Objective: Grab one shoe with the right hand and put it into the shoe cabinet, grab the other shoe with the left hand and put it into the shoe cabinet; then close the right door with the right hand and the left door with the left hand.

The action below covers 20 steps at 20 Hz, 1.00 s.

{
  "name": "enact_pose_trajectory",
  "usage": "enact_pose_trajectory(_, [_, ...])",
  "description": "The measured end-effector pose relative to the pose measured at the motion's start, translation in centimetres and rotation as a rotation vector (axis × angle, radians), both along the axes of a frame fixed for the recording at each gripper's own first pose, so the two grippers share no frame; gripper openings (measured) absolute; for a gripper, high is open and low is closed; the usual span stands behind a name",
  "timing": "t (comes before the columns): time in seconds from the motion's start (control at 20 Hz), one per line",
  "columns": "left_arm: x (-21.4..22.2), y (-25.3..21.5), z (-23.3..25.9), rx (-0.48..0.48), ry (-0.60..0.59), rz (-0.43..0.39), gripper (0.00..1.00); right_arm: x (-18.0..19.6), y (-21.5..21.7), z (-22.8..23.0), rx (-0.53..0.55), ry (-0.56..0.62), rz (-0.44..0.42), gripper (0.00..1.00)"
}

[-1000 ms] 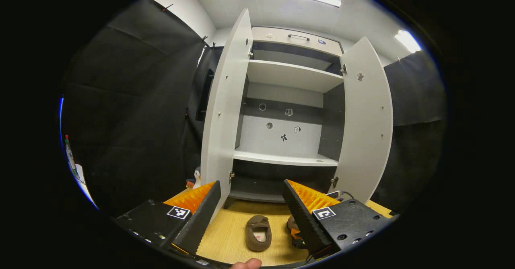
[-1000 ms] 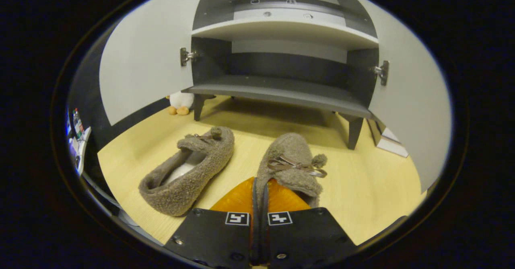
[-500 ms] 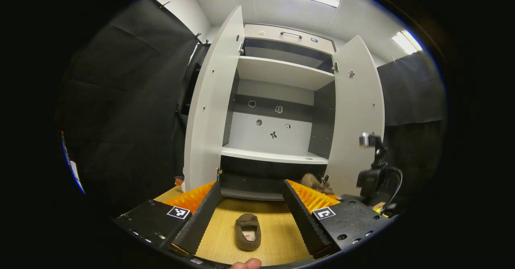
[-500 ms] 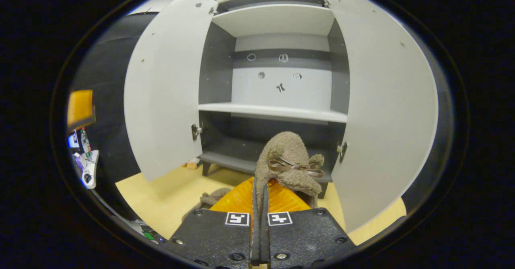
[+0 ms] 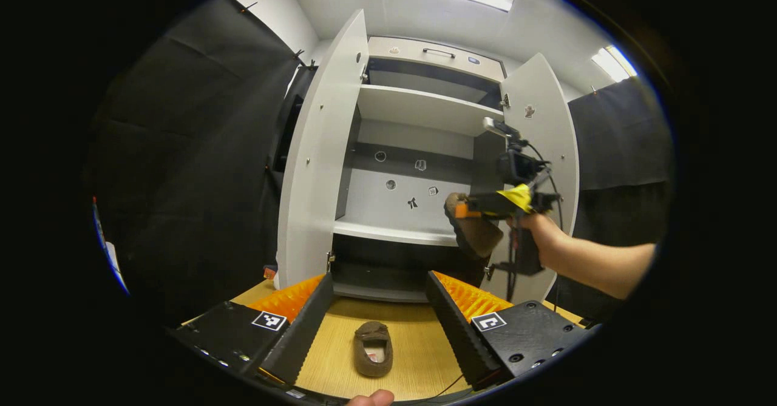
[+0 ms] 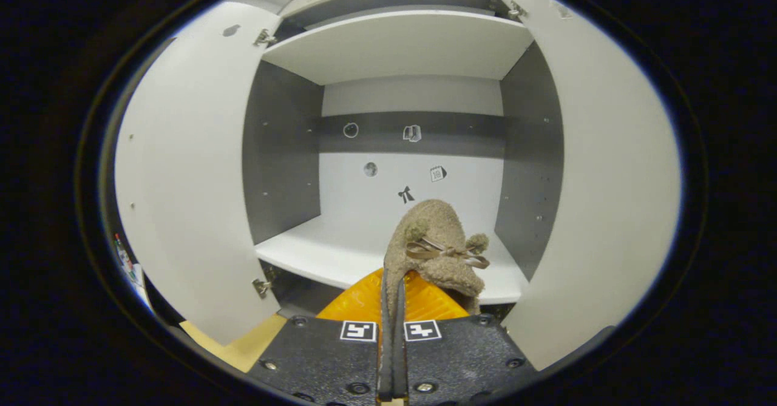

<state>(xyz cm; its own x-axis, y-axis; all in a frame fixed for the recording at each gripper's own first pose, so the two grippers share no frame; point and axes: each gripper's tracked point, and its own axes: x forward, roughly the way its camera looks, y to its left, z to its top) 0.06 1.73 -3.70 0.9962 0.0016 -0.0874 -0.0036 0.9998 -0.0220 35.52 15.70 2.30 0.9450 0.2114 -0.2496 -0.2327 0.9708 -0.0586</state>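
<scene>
The shoe cabinet (image 5: 388, 233) stands with both doors swung wide. My right gripper (image 6: 391, 278) is shut on the heel rim of a fuzzy brown shoe (image 6: 434, 242) with a bow, toe pointing into the cabinet just above the front of the white middle shelf (image 6: 340, 251). In the left gripper view that right gripper (image 5: 470, 209) and the hand holding it hang by the right door (image 5: 537, 133), the shoe (image 5: 476, 236) drooping below it. My left gripper (image 5: 379, 278) is open, well above the other brown shoe (image 5: 373, 348) on the wooden floor.
The left door (image 5: 322, 151) juts out toward me. An upper shelf (image 5: 425, 108) and a drawer front with a handle (image 5: 437, 51) top the cabinet. A dark bottom shelf (image 5: 376, 284) sits near the floor (image 5: 419, 345). Black cloth walls flank both sides.
The right gripper has carried its shoe up from floor level to the middle shelf and closer to the cabinet. The left gripper has stayed almost still and open.
</scene>
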Motion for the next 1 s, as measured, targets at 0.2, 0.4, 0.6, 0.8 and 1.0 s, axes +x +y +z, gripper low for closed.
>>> enact_pose_trajectory(0.2, [0.0,0.7,-0.1,0.000,0.006,0.016,0.95,7.7,-0.3,-1.5,-0.114,0.100,-0.074,0.04])
enact_pose_trajectory(0.4, [-0.4,2.1,-0.2,0.010,0.006,0.055,0.94,10.9,0.3,-4.2,-0.187,0.191,-0.105,0.04])
enact_pose_trajectory(0.6, [-0.3,3.0,-0.8,-0.001,0.021,0.080,0.95,11.7,0.8,-5.4,-0.218,0.228,-0.138,0.04])
enact_pose_trajectory(0.8, [-0.2,3.3,-0.9,-0.011,0.022,0.084,0.94,11.9,0.7,-5.4,-0.212,0.251,-0.160,0.06])
enact_pose_trajectory(1.0, [0.1,3.0,-0.9,-0.012,0.023,0.069,0.95,10.6,1.0,-4.3,-0.219,0.249,-0.139,0.52])
